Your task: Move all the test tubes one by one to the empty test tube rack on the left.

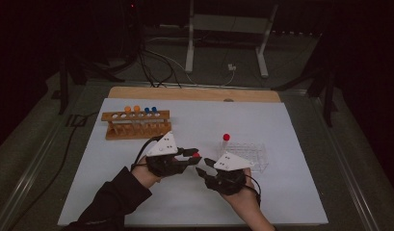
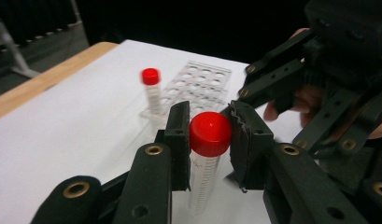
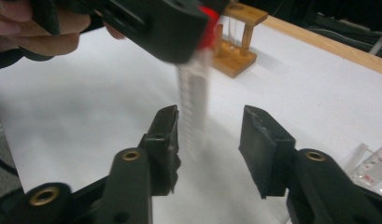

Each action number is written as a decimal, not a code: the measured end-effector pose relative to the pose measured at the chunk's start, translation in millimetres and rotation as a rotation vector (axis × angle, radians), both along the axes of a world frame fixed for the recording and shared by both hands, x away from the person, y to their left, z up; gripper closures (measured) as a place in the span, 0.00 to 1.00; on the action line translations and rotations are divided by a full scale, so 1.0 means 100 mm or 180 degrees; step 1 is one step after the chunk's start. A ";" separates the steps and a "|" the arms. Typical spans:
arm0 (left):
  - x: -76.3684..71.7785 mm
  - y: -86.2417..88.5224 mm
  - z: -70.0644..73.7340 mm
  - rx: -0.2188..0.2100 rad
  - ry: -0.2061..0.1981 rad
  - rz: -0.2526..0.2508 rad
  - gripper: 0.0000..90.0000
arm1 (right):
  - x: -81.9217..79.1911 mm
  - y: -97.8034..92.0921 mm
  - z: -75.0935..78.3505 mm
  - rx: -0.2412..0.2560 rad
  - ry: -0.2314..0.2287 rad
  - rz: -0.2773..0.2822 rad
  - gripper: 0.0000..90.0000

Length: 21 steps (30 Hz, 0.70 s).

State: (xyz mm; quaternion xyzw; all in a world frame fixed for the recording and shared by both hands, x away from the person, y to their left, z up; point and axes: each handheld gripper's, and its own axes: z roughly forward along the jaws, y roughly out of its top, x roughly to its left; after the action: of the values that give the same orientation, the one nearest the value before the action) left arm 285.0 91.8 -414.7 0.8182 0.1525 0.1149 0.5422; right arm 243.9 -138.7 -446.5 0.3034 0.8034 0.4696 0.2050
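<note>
My left gripper [image 2: 209,135] is shut on the red cap of a clear graduated tube [image 2: 205,172], which hangs upright above the white mat. In the high view that gripper [image 1: 194,155] sits mid-table with the red cap [image 1: 196,155] at its tip. My right gripper [image 3: 208,144] is open, its jaws on either side of the hanging tube's [image 3: 192,107] lower body without touching it; in the high view it [image 1: 202,170] is just right of the left one. A second red-capped tube [image 1: 225,143] stands in the clear plastic rack [image 1: 255,155].
A wooden rack [image 1: 137,126] at the back left holds tubes with orange and blue caps. The white mat [image 1: 291,192] covers a wooden table. Cables and a metal stand lie beyond the far edge.
</note>
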 end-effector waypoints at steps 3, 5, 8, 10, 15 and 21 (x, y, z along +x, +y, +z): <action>0.00 0.16 0.02 0.0008 -0.0026 0.0126 0.80 | -0.01 -0.03 0.03 0.0090 -0.0043 -0.0004 0.50; 0.01 0.29 0.03 0.0022 -0.0033 0.0235 0.80 | -0.02 -0.05 0.05 0.0150 -0.0071 -0.0036 0.43; 0.01 0.49 0.05 0.0028 -0.0051 0.0393 0.80 | -0.03 -0.07 0.07 0.0259 -0.0122 -0.0080 0.28; 0.01 0.62 0.07 0.0043 -0.0066 0.0518 0.80 | -0.04 -0.07 0.08 0.0313 -0.0145 -0.0116 0.17; 0.05 0.96 0.10 0.0093 -0.0104 0.0860 0.80 | -0.05 -0.09 0.09 0.0402 -0.0154 -0.0088 0.03; 0.16 1.31 0.16 0.0102 -0.0099 0.1282 0.80 | -0.04 -0.12 0.08 0.0466 -0.0124 0.0006 0.01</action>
State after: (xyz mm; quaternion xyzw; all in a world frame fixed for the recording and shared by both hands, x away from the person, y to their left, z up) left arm 300.9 222.3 -399.1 0.7778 0.3029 0.2360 0.4975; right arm 239.7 -150.7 -438.9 0.3076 0.7630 0.5331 0.1974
